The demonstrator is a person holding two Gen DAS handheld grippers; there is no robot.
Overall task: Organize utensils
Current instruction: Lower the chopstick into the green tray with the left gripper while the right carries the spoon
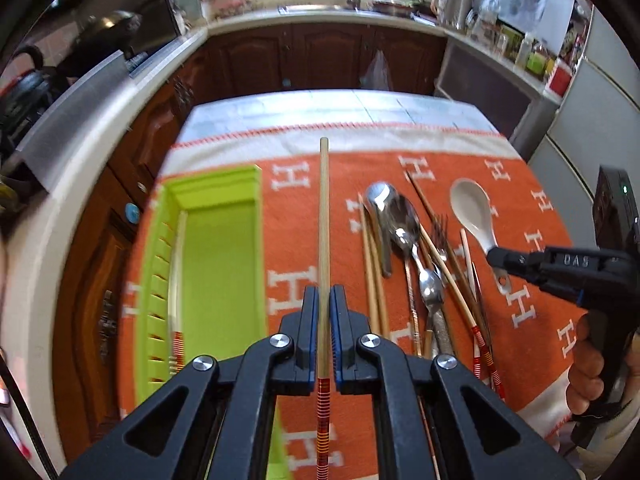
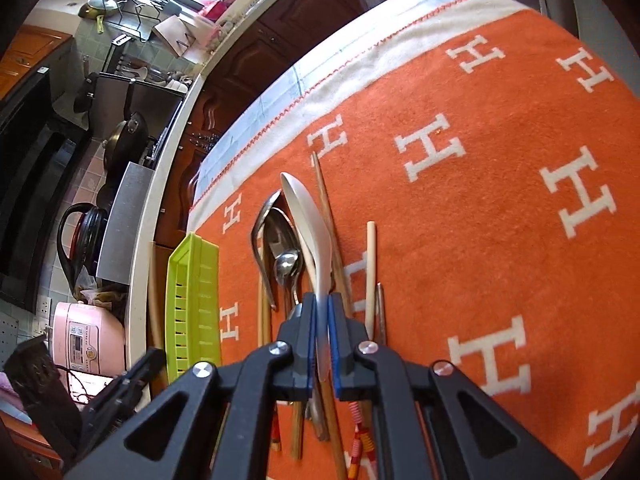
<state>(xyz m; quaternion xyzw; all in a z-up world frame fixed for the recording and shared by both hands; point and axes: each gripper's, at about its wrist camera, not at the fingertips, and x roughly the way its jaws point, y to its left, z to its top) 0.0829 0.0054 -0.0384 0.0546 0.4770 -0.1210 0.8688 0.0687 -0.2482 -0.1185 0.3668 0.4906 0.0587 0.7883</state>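
1. Holding one bamboo chopstick (image 1: 324, 216) clamped lengthwise, the left gripper (image 1: 324, 300) hovers just right of the green tray (image 1: 218, 256), axes parallel.
2. The right gripper (image 2: 322, 308) pinches the white ceramic spoon (image 2: 310, 216) over the utensil pile (image 1: 416, 264).

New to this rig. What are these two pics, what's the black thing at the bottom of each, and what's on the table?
No robot: a person carries a hand-held claw in each hand, each with a fisheye camera looking along its fingers. The black frame at the bottom is that claw. In the left wrist view, the left claw is shut on a chopstick; the right claw shows at the side, with a hand on its grip. In the right wrist view, the right claw is shut on the white spoon. An orange cloth carries a green tray and a pile of chopsticks, metal spoons and a fork.
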